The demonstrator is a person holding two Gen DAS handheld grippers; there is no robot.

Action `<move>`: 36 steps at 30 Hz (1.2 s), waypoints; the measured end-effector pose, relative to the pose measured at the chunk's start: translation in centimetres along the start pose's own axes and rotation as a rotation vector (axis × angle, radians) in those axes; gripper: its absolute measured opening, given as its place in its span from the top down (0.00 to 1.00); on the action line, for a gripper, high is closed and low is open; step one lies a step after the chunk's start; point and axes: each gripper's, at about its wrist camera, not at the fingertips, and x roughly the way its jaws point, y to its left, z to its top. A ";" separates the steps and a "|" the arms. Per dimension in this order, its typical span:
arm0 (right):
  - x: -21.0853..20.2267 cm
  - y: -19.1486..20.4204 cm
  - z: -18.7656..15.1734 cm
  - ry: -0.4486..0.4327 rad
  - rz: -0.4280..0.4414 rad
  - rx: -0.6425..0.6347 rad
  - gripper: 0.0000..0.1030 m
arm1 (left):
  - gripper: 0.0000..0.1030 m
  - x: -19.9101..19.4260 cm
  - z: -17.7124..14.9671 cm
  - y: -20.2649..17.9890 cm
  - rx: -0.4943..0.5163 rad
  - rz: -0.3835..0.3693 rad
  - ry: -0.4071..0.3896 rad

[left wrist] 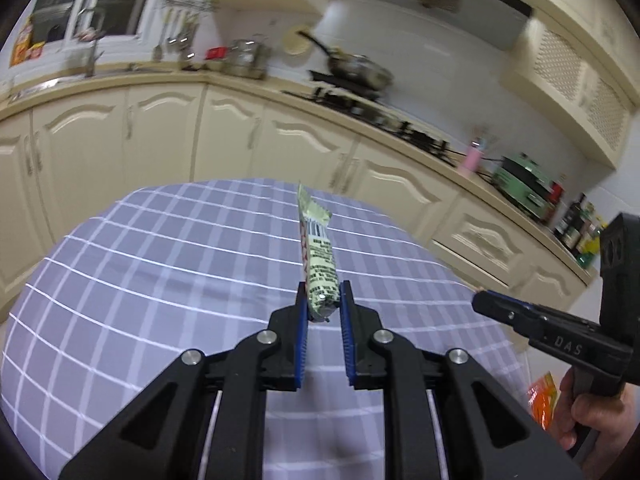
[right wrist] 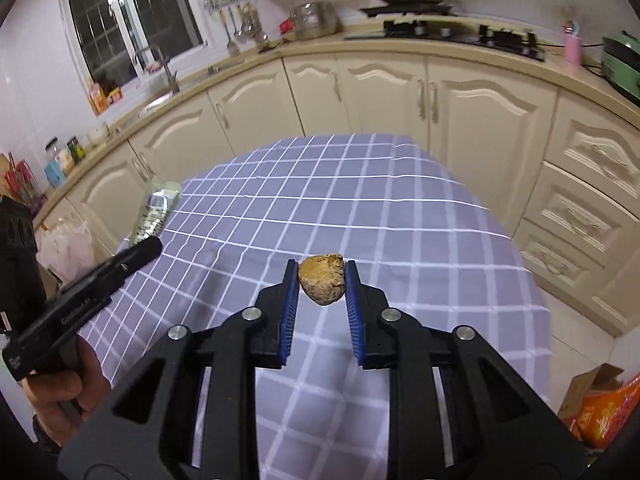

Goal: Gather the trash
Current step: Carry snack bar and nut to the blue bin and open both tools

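**Two hand-held grippers, each carrying one piece of trash above the tabletop**

Item 1. Left hand-held gripper [left wrist: 323, 300]: blue-padded jaws clamped on the lower end of a pale green snack wrapper [left wrist: 318, 256]. The wrapper stands up and away from the jaws, clear of the cloth. A barcode and blocks of dark print show on it; the print is too small to read, and red lettering along one edge is cut off by the fold.

Item 2. Right hand-held gripper [right wrist: 322, 280]: jaws pressed against both sides of a brown crumpled lump [right wrist: 323, 279], held off the cloth. What the lump is made of cannot be told.

Item 3. Each gripper appears side-on in the other's view. The right one bears the letters "DAS"; the left one carries white lettering too blurred to read. A hand [left wrist: 592, 420] grips the right handle, partly cut off at the frame edge.

Item 4. Tabletop [right wrist: 360, 200]: covered by a purple cloth with a white grid, bare apart from the grippers' shadows. Its far edge stops near the cream cabinets [right wrist: 400, 92].

Item 5. Surroundings: an orange bag [right wrist: 608, 412] with cardboard sits on the floor to the right, its print unreadable and its lower part cut off. A white plastic bag [right wrist: 66, 248] lies low on the left, half hidden behind the left gripper.
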 end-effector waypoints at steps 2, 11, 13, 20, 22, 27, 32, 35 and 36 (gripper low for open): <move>-2.4 -1.1 -0.7 -0.031 0.007 0.026 0.78 | 0.86 -0.8 -0.4 -1.9 0.025 -0.022 -0.004; -11.4 -5.9 -3.2 -0.146 -0.019 0.106 0.78 | 0.86 -4.0 -1.8 -10.9 0.114 -0.109 -0.035; -12.9 -7.1 -3.9 -0.161 -0.036 0.126 0.78 | 0.86 -4.2 -2.0 -12.7 0.131 -0.133 -0.036; -17.1 -12.4 -7.3 -0.192 -0.118 0.213 0.78 | 0.86 -3.9 -4.6 -20.5 0.236 -0.246 0.010; -18.2 -14.4 -8.8 -0.188 -0.162 0.249 0.78 | 0.86 -3.4 -6.2 -23.2 0.283 -0.288 0.043; -20.0 -19.9 -13.3 -0.152 -0.258 0.362 0.78 | 0.86 -1.5 -10.6 -28.4 0.369 -0.366 0.140; -20.4 -25.2 -18.7 -0.086 -0.336 0.487 0.78 | 0.86 1.4 -16.1 -32.7 0.445 -0.424 0.268; -20.2 -27.6 -21.5 -0.055 -0.362 0.556 0.78 | 0.86 3.6 -19.5 -35.1 0.488 -0.451 0.361; -20.1 -28.6 -22.6 -0.044 -0.364 0.586 0.78 | 0.86 4.2 -20.2 -35.5 0.492 -0.458 0.387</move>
